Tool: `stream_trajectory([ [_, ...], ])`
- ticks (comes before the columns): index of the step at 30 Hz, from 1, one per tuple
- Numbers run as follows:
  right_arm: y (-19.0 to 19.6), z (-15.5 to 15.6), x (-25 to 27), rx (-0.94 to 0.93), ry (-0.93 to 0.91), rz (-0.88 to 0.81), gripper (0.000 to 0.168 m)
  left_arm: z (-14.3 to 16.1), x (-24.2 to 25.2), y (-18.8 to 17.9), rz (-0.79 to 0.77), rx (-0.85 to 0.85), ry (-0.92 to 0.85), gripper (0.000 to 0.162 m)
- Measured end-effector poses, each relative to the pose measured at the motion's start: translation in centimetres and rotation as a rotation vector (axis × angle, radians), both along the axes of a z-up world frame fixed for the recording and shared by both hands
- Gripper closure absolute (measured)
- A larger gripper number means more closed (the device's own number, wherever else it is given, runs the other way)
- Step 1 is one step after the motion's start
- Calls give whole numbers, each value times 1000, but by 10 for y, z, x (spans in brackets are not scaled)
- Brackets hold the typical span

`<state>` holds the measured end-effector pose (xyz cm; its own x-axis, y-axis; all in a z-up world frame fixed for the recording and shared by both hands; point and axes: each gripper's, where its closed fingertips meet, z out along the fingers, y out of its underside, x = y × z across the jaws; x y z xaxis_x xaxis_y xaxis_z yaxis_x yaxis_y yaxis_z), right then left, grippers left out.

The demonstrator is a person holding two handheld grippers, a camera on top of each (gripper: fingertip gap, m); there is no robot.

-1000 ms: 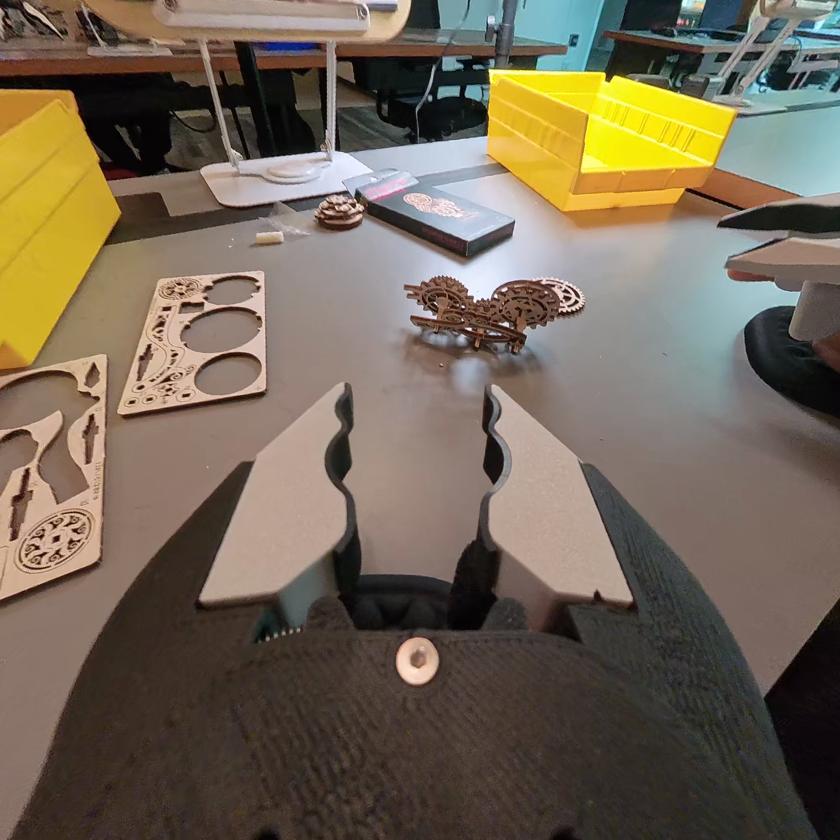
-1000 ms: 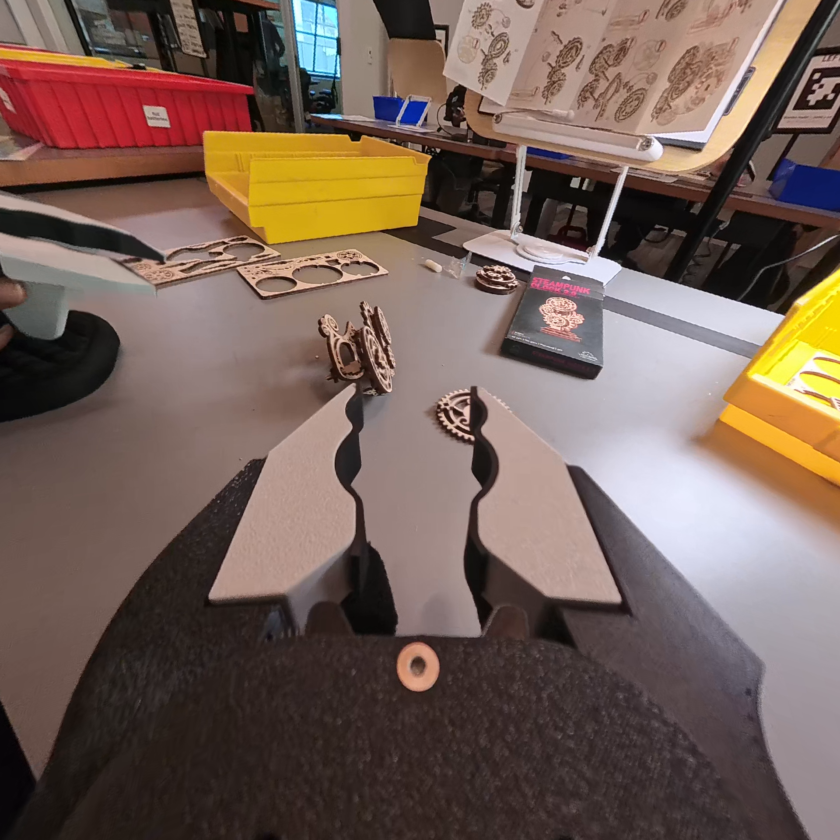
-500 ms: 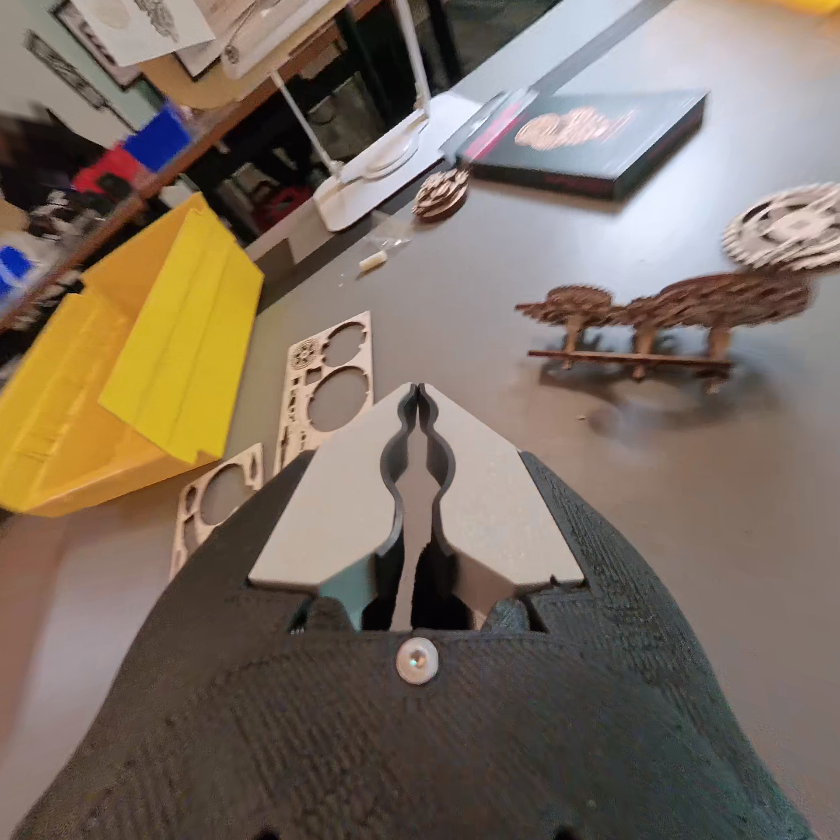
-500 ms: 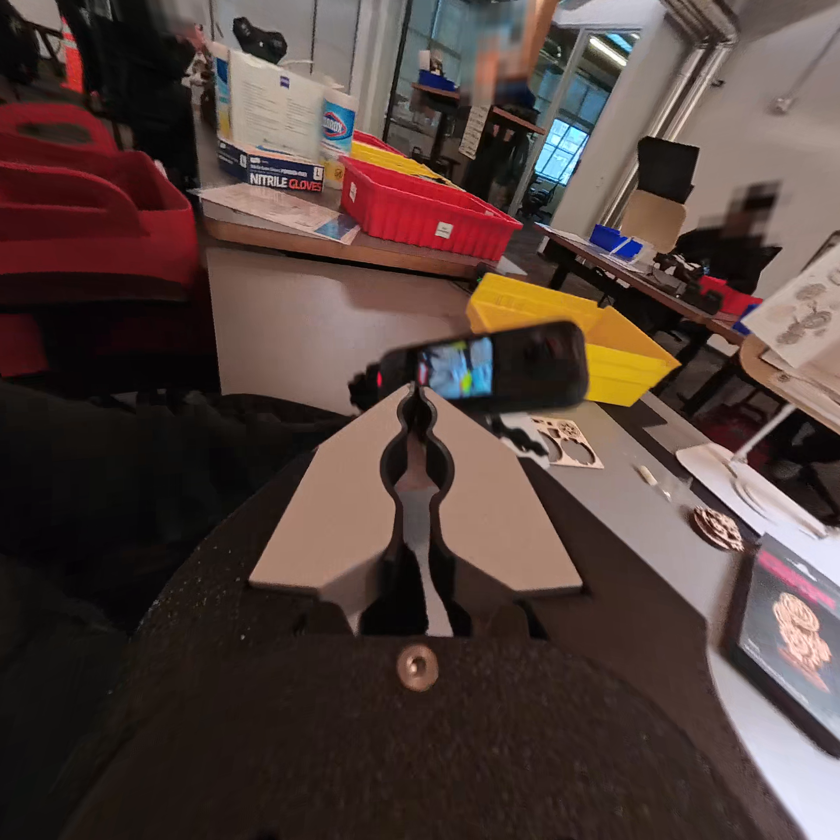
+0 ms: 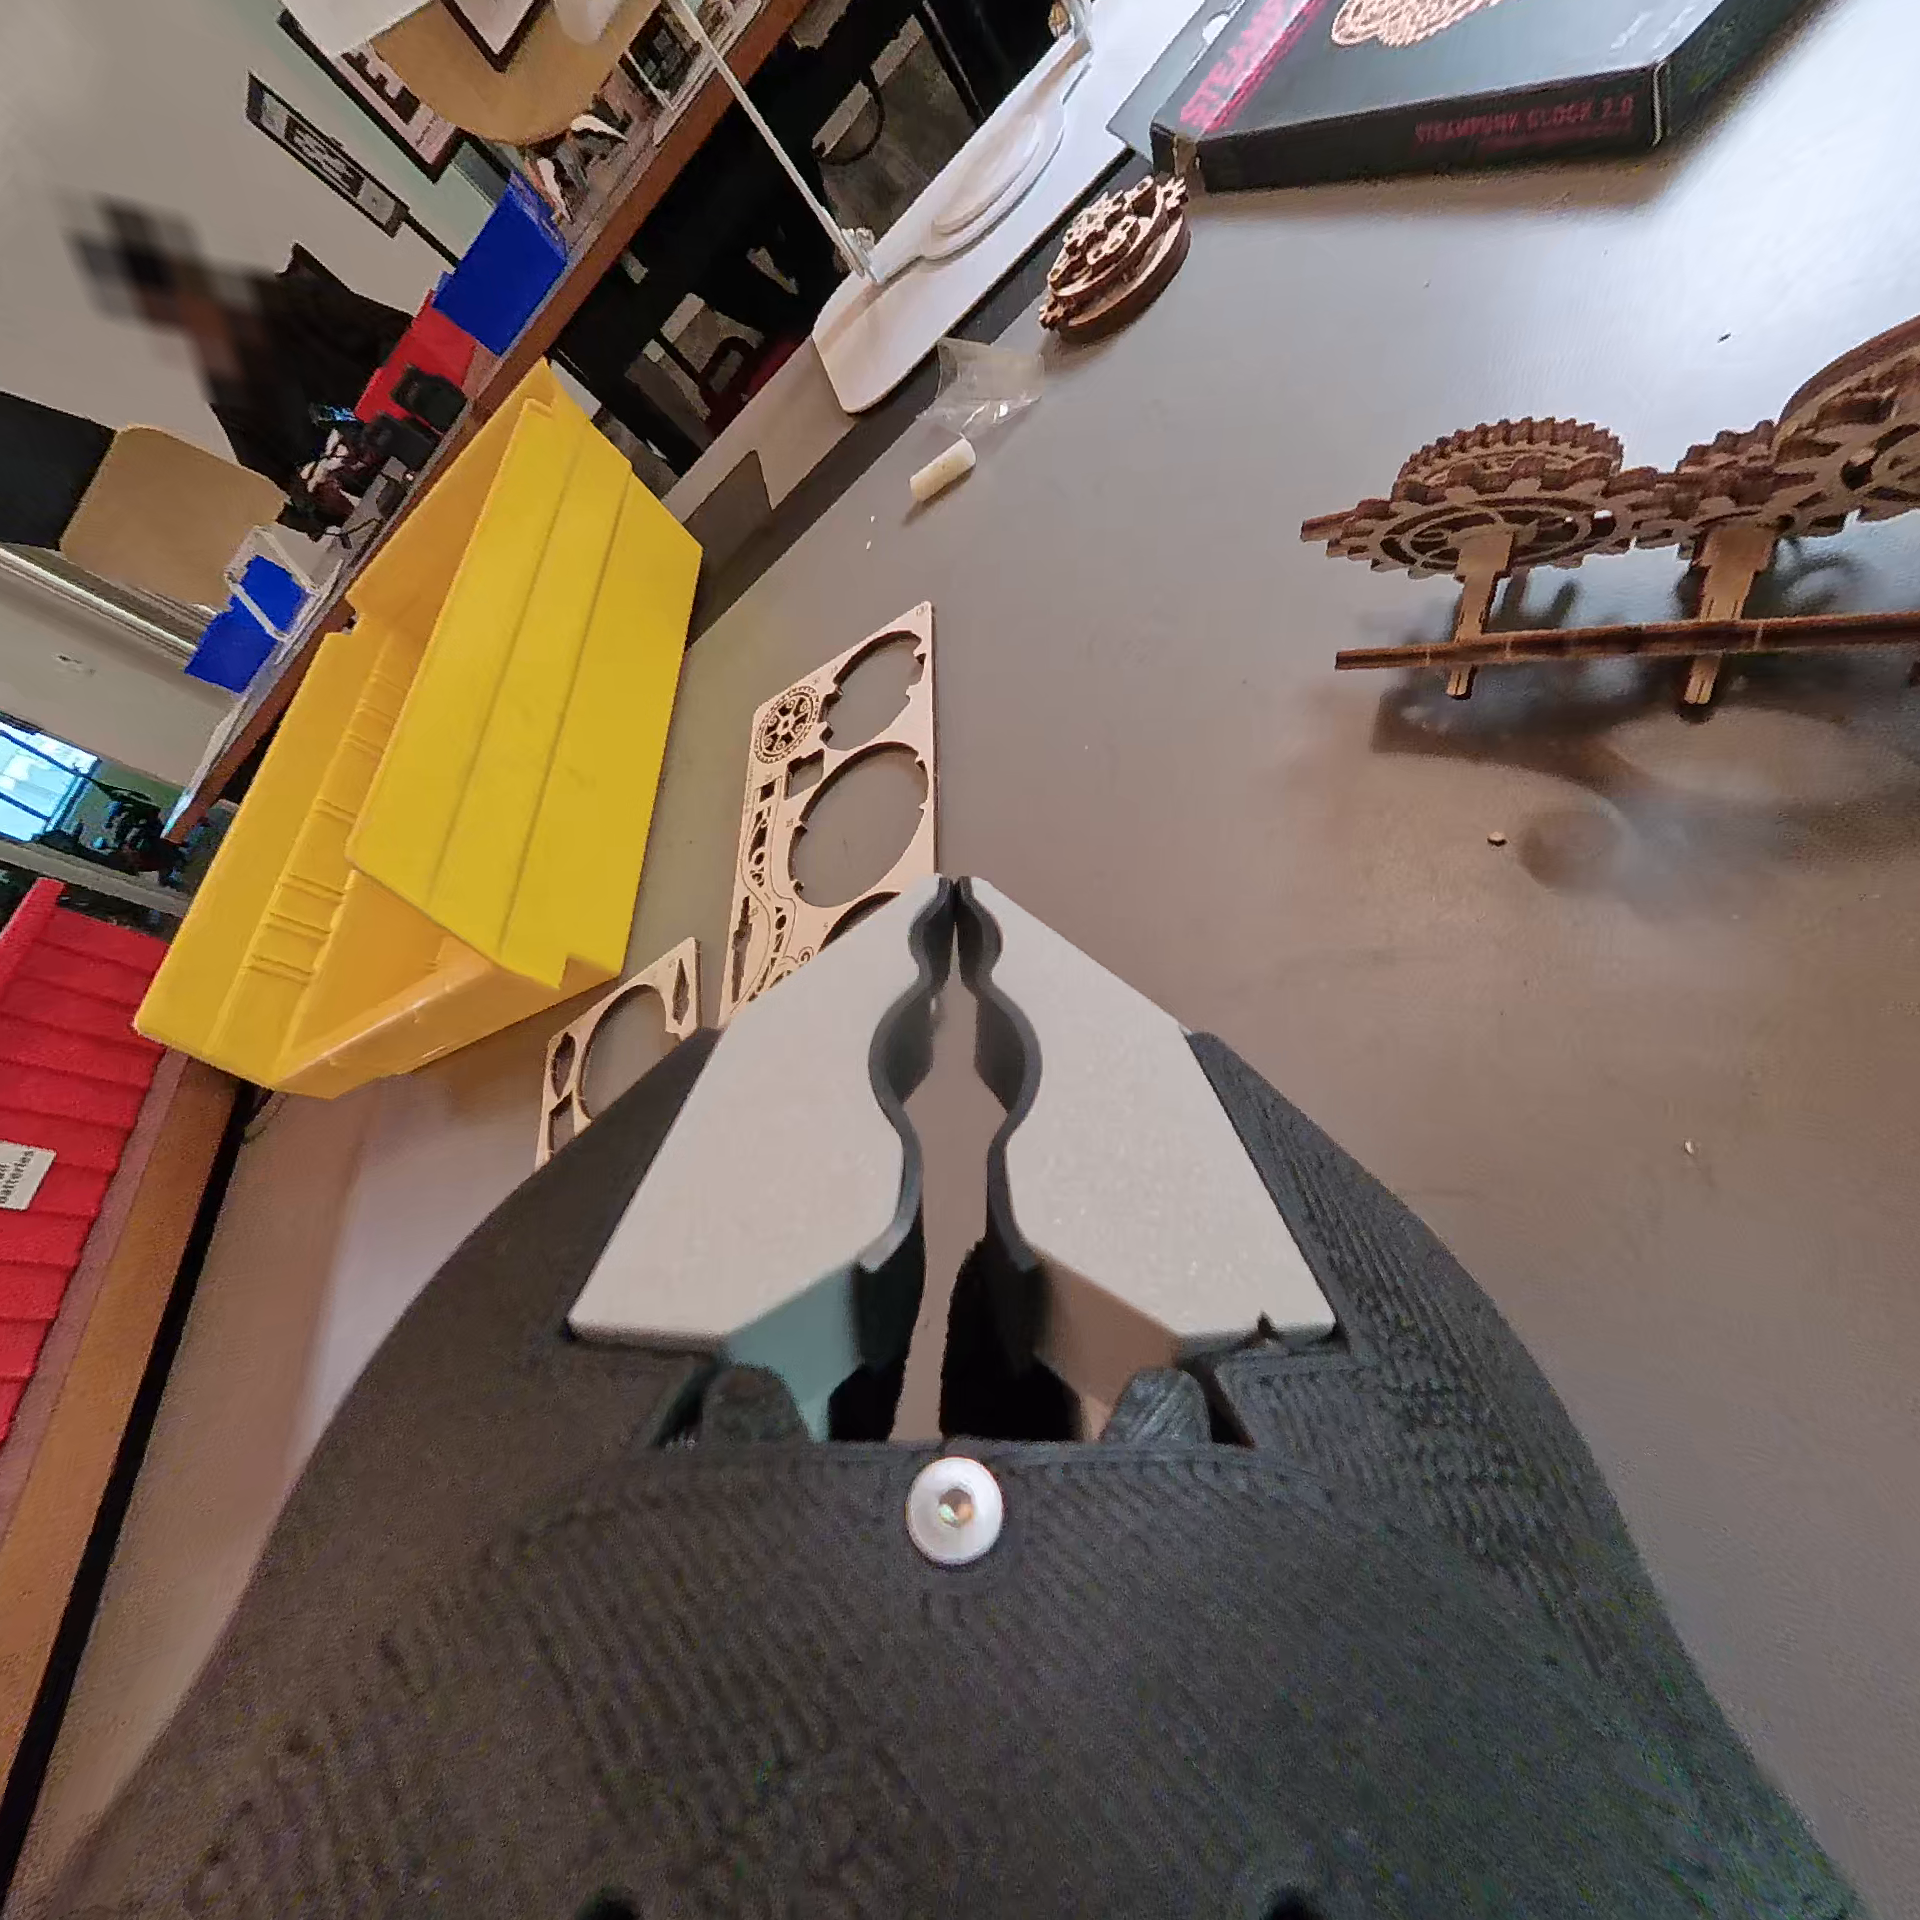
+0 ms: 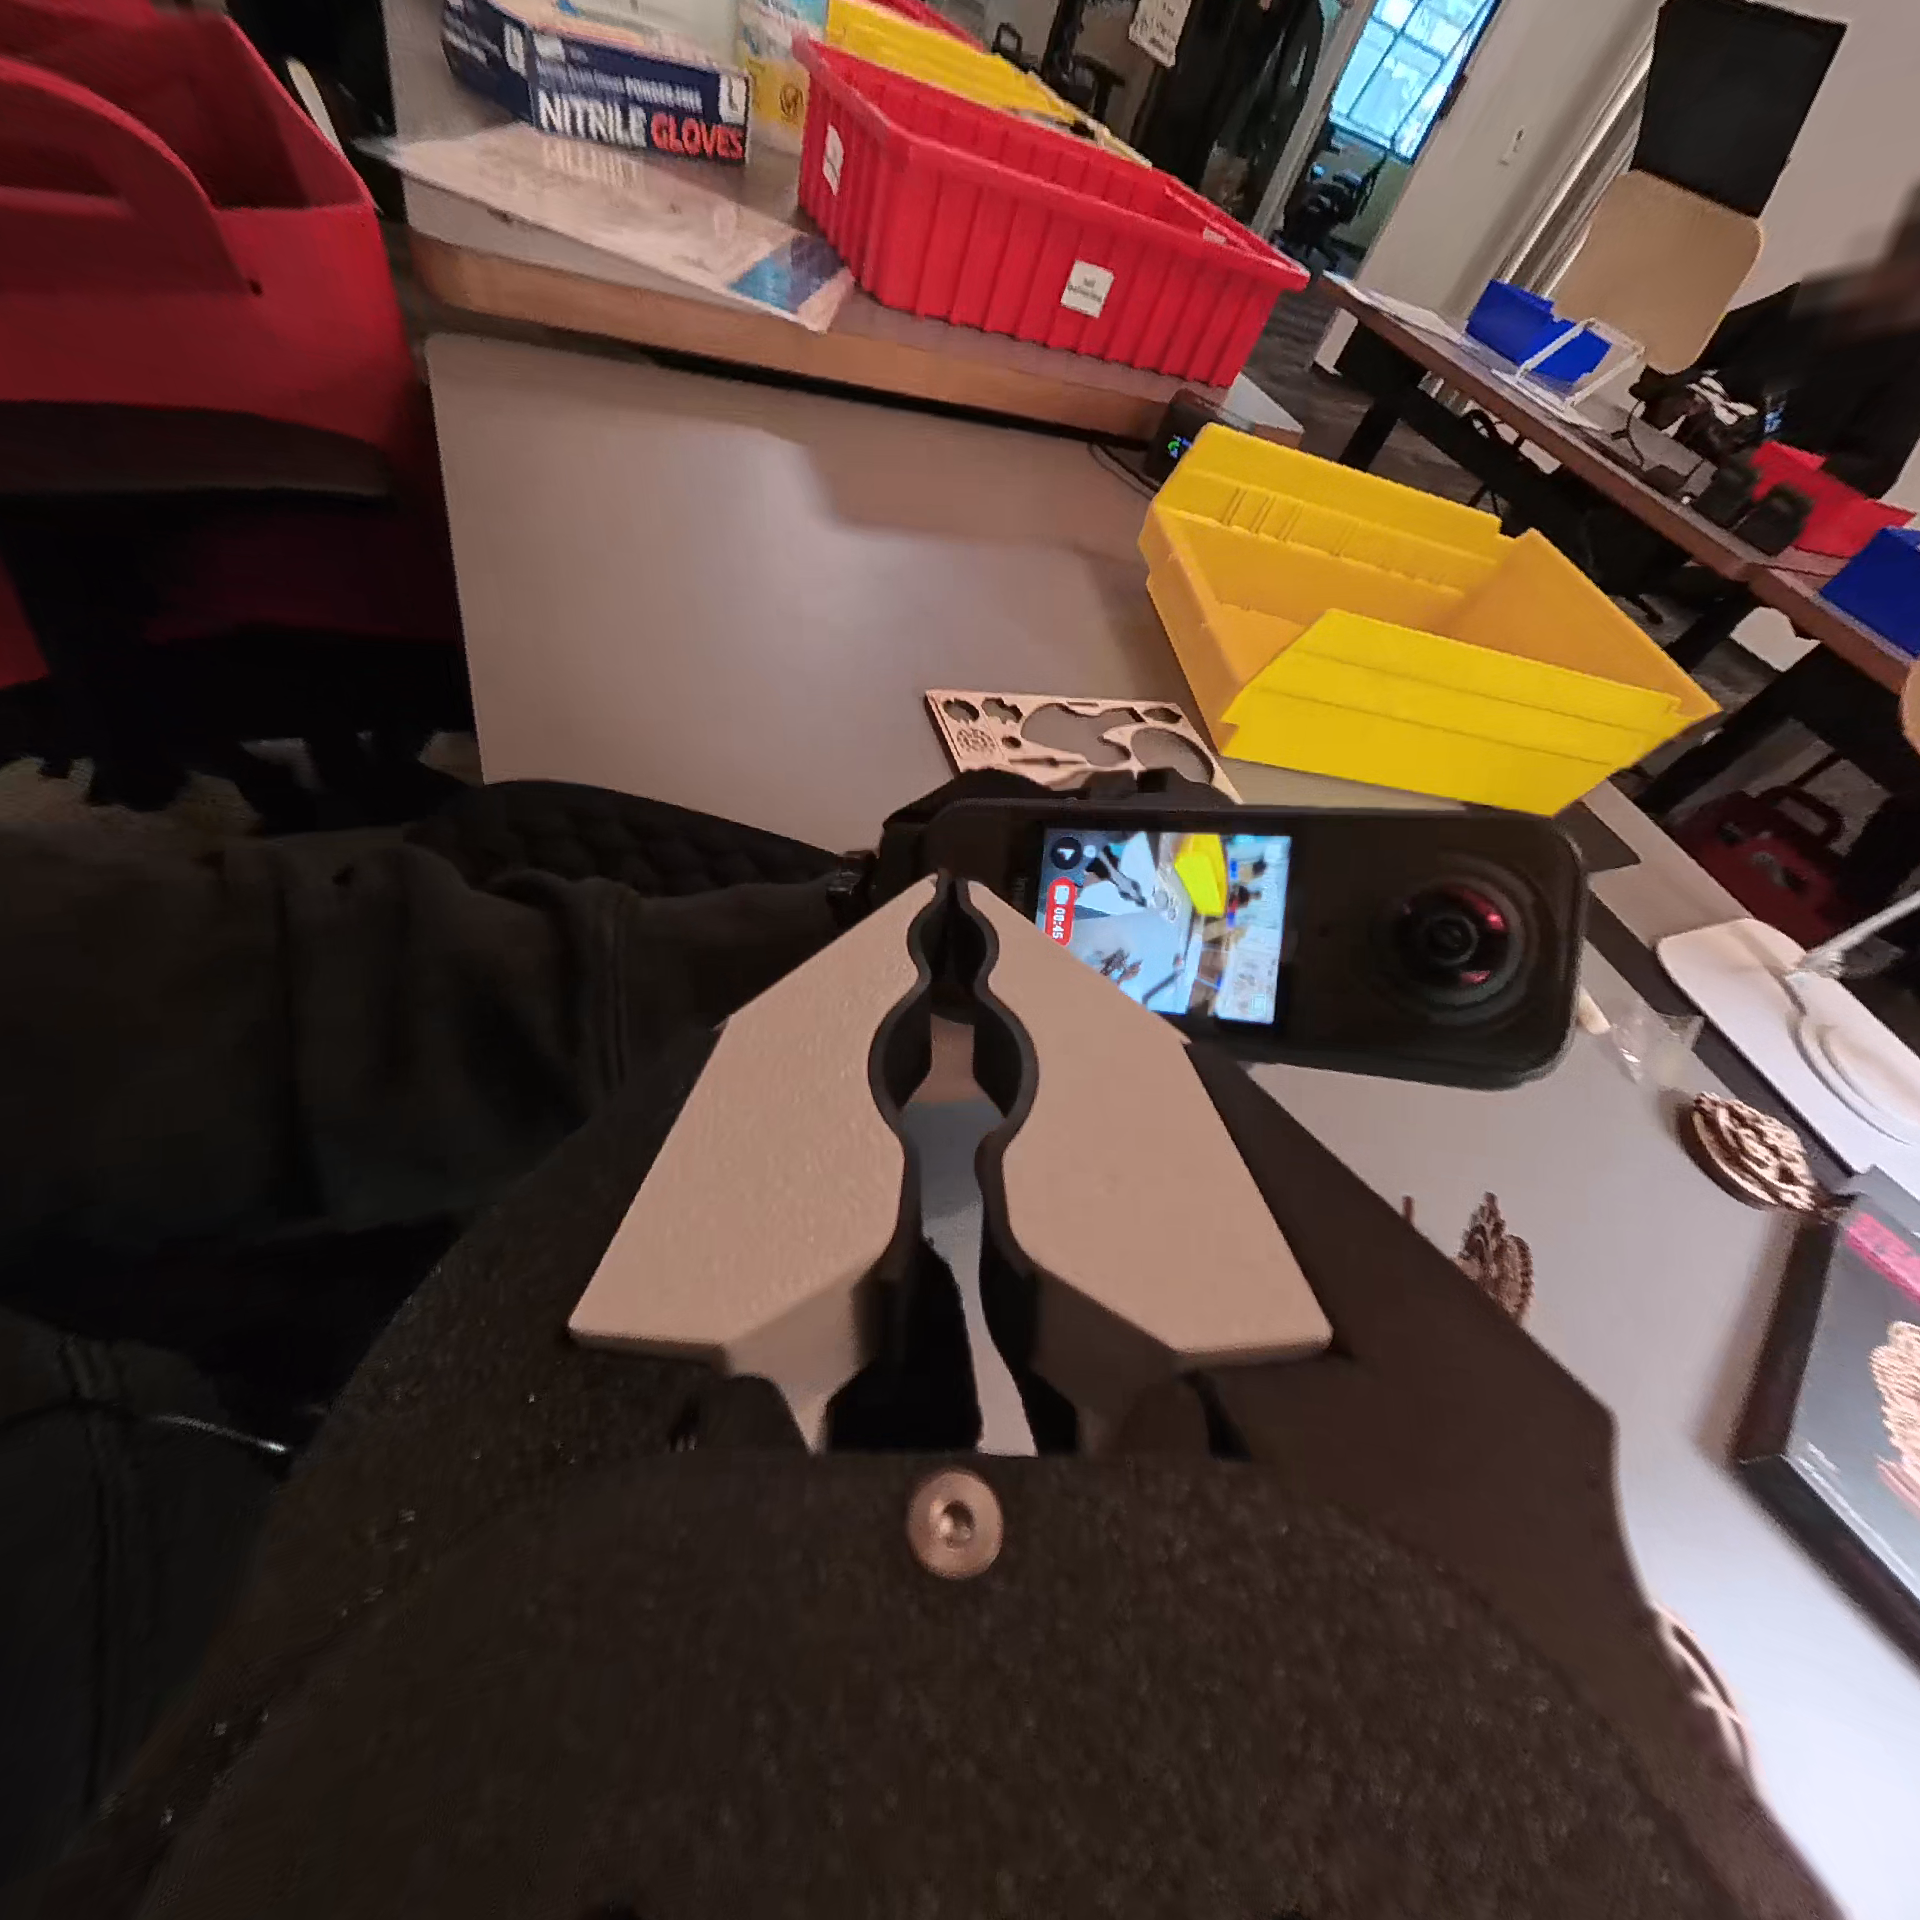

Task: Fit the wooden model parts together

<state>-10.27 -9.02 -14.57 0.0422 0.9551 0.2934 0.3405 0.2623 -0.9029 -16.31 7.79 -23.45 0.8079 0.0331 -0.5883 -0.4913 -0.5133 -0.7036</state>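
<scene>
My left gripper [image 5: 954, 891] is shut and empty, tilted low over the grey table. The brown wooden gear model [image 5: 1621, 540] stands on the table to its upper right, well apart. A small round gear part [image 5: 1117, 255] lies farther back; it also shows in the right wrist view [image 6: 1751, 1151]. Two punched-out wooden sheets [image 5: 831, 810] lie just beyond the left fingertips. My right gripper [image 6: 954, 894] is shut and empty and points at the black camera [image 6: 1299, 935] mounted on the left gripper. An edge of the gear model [image 6: 1496, 1257] shows at the right.
A yellow bin [image 5: 457, 758] sits at the left, also in the right wrist view [image 6: 1413, 634]. A black box [image 5: 1455, 94] and a white stand base [image 5: 966, 249] lie at the back. Red bins [image 6: 1018, 229] and a glove box [image 6: 613, 94] sit on another table. A dark sleeve [image 6: 312, 1018] fills the left. Tip to tip, the grippers are about 20 cm apart.
Both grippers have gone from open to shut. The left has tilted and moved closer to the table and sheets. The right has swung left, away from the model, toward the left gripper's camera.
</scene>
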Motion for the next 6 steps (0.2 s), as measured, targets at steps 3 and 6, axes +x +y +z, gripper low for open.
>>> stream_trajectory([
  [3,4,-4,2,28,-61,-18,168,-3,-1,2,10,-22,45,162],
  [6,6,-6,4,46,-86,-5,168,-7,-4,1,21,-44,75,162],
])
